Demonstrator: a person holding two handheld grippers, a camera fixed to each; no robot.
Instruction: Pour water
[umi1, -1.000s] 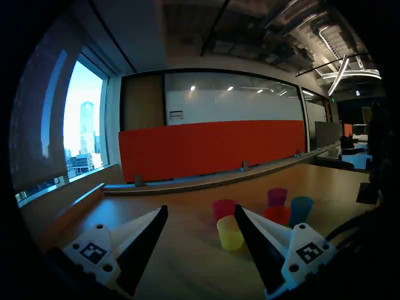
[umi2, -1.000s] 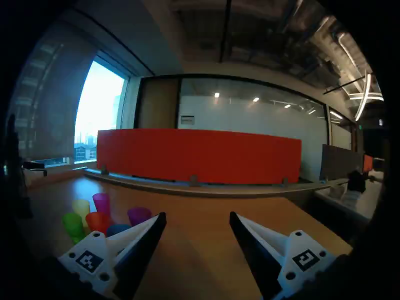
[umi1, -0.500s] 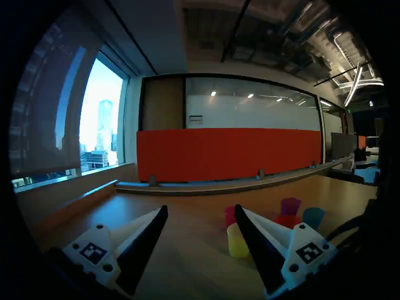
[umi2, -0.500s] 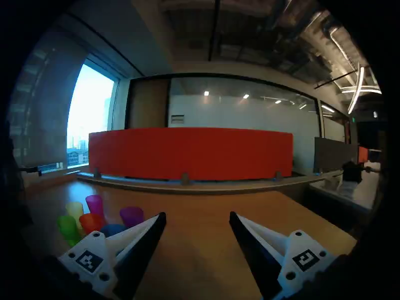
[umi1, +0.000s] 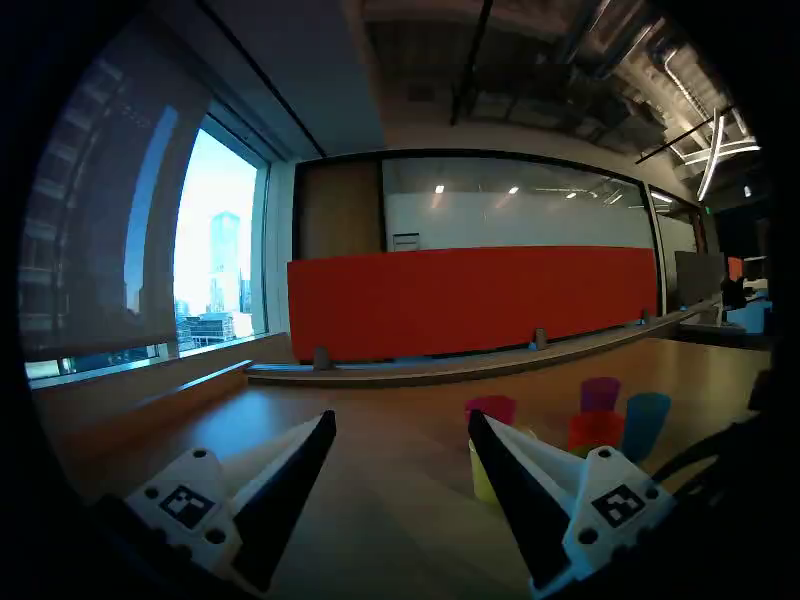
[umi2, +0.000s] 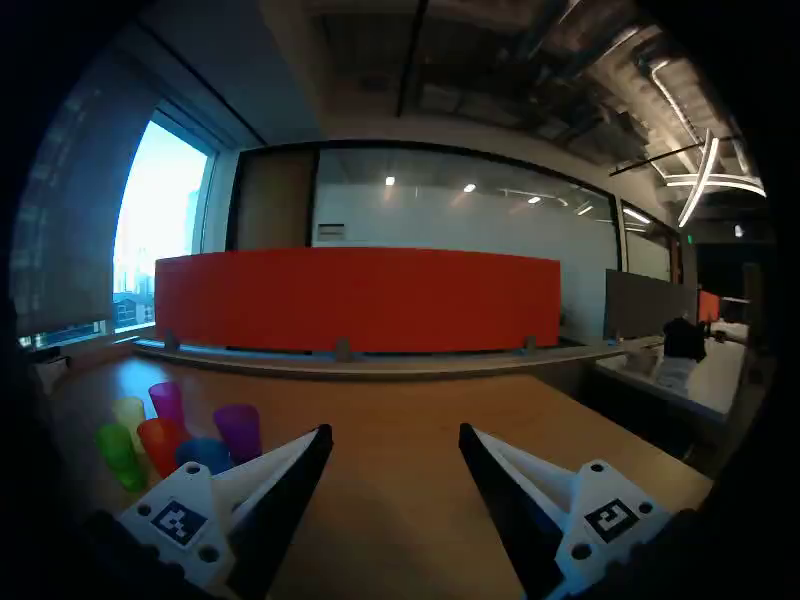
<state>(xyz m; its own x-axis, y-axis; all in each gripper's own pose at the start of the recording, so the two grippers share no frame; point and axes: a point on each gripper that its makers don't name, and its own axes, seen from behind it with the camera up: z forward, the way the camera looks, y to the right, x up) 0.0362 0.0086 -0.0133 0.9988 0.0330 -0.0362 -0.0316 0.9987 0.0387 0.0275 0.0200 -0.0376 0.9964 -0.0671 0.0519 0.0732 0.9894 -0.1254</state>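
My left gripper (umi1: 398, 428) is open and holds nothing, low over the wooden table (umi1: 400, 510). Just beyond its right finger (umi1: 520, 480) stands a cluster of plastic cups: a pink cup (umi1: 490, 408), a yellow cup (umi1: 480, 478) partly hidden by that finger, a purple cup (umi1: 600, 393), an orange cup (umi1: 593, 430) and a blue cup (umi1: 646, 422). My right gripper (umi2: 393, 432) is open and empty too. To its left are a green cup (umi2: 120, 455), a yellow cup (umi2: 128, 412), an orange cup (umi2: 158, 445), a magenta cup (umi2: 167, 402), a purple cup (umi2: 238, 430) and a blue cup (umi2: 203, 455). I cannot see water in any cup.
An orange partition (umi1: 470, 300) runs along the table's far edge, with a glass wall behind it. A bright window (umi1: 215, 270) and a wooden ledge (umi1: 150, 390) bound the left side. The table's right edge (umi2: 600, 410) drops off toward another desk.
In the left gripper view the camera has sunk lower and the cups have slid right, the yellow one going behind the right finger. In the right gripper view the cups have drifted closer.
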